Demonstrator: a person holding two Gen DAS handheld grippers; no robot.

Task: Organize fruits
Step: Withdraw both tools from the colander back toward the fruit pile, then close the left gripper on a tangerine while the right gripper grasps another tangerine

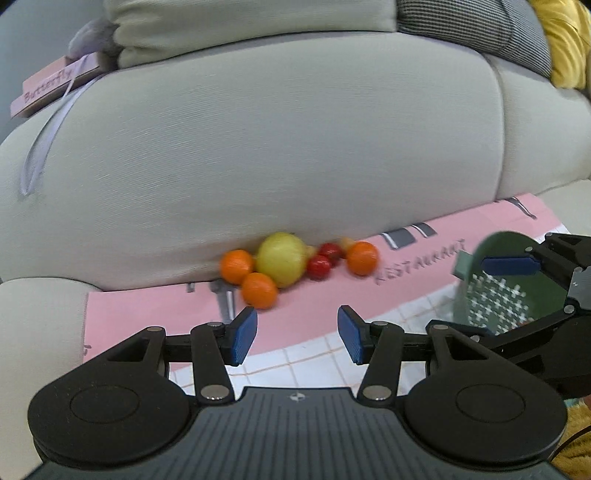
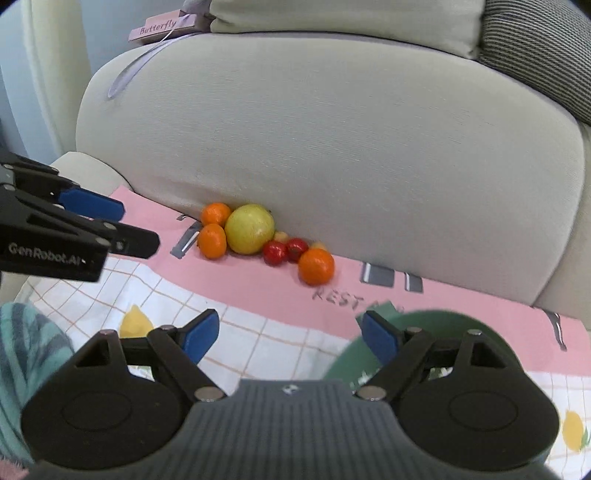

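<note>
While both grippers hang above the pink-bordered printed cloth (image 2: 258, 288), the fruit lies in a tight cluster at the far edge of that cloth, pressed against the front of the pale grey fabric sofa cushion (image 2: 332, 129). A large round yellow-green fruit (image 2: 249, 229) sits in the middle, with two round oranges (image 2: 211, 240) touching it on the left, one behind the other. To its right lie two small glossy red fruits (image 2: 275, 253) side by side, and a third orange (image 2: 316, 266) rests just right of them, a little nearer. The left gripper (image 1: 297, 334) has its blue-padded jaws parted with nothing between them, pointing towards the cluster. The right gripper (image 2: 290, 338) stands released too, jaws wider apart, with bare cloth between them; its right finger overlaps the rim of a dark green round plastic colander (image 2: 424, 321) lying near on the cloth's right side, though I cannot tell whether it touches. On the sofa's far left rests a pink book lettered "Butterfly" (image 2: 159, 27).
</note>
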